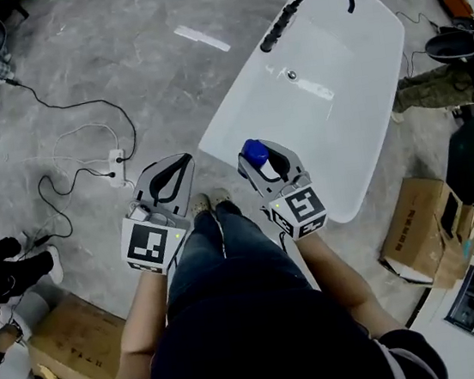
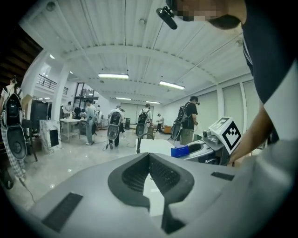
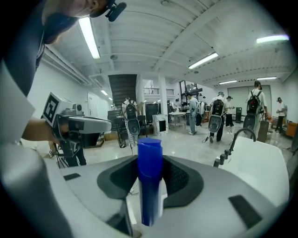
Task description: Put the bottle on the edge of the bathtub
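Note:
The bottle's blue cap (image 1: pixel 255 152) pokes up between the jaws of my right gripper (image 1: pixel 264 157), which is shut on the bottle just over the near rim of the white bathtub (image 1: pixel 327 86). In the right gripper view the blue bottle (image 3: pixel 150 176) stands upright between the pads, with the bathtub (image 3: pixel 263 162) and its black faucet (image 3: pixel 240 137) to the right. My left gripper (image 1: pixel 181 162) hangs over the floor, left of the tub, shut and empty. Its fingertips (image 2: pixel 150 157) meet in the left gripper view.
A black faucet (image 1: pixel 303 2) arches over the tub's far end. Cardboard boxes lie at the right (image 1: pixel 420 229) and lower left (image 1: pixel 79 339). A power strip (image 1: pixel 115 167) with cables is on the floor at left. A person's legs (image 1: pixel 435 84) are beside the tub.

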Action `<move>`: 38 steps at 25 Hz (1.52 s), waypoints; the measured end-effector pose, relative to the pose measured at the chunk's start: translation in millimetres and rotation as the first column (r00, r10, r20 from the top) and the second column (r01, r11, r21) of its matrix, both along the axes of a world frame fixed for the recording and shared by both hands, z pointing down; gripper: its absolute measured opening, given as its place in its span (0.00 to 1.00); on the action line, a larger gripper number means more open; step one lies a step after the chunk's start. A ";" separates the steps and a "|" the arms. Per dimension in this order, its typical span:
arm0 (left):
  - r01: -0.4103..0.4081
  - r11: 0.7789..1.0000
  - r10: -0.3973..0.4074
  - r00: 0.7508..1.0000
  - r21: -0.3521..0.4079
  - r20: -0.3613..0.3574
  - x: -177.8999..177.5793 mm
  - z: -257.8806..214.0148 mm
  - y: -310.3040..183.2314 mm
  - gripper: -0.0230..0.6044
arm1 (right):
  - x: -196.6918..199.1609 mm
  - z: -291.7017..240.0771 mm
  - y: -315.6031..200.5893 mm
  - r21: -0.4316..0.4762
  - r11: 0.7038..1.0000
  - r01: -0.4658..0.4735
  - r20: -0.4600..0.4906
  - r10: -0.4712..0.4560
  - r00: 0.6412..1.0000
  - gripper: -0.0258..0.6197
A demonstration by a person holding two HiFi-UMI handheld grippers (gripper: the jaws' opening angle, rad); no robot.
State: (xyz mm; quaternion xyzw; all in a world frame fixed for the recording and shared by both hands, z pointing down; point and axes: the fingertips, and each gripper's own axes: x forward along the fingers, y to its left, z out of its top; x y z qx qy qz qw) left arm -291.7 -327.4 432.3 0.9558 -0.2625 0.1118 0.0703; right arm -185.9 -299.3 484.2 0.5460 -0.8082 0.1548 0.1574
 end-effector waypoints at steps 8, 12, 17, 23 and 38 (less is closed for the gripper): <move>-0.037 0.993 0.046 0.996 -0.111 0.074 16.1 54.9 -5.7 0.07 | 2.5 75.3 -17.4 -0.143 0.988 0.055 -0.053 -0.063 0.997 0.30; -0.024 0.991 0.038 0.993 -0.131 0.108 24.5 70.6 -13.1 0.07 | 7.5 112.6 -30.3 -0.204 0.975 0.084 -0.081 -0.102 0.991 0.30; -0.006 0.986 0.033 0.986 -0.167 0.161 26.7 96.7 -18.1 0.07 | 6.2 151.2 -48.2 -0.261 0.957 0.126 -0.101 -0.157 0.982 0.30; 0.017 0.976 0.025 0.982 -0.219 0.188 28.2 119.7 -24.6 0.07 | 5.6 192.7 -73.9 -0.329 0.931 0.158 -0.125 -0.209 0.970 0.30; 0.072 0.965 -0.018 0.978 -0.254 0.208 9.0 134.3 -32.5 0.07 | -13.6 233.7 -109.2 -0.292 0.927 0.236 -0.170 -0.293 0.941 0.30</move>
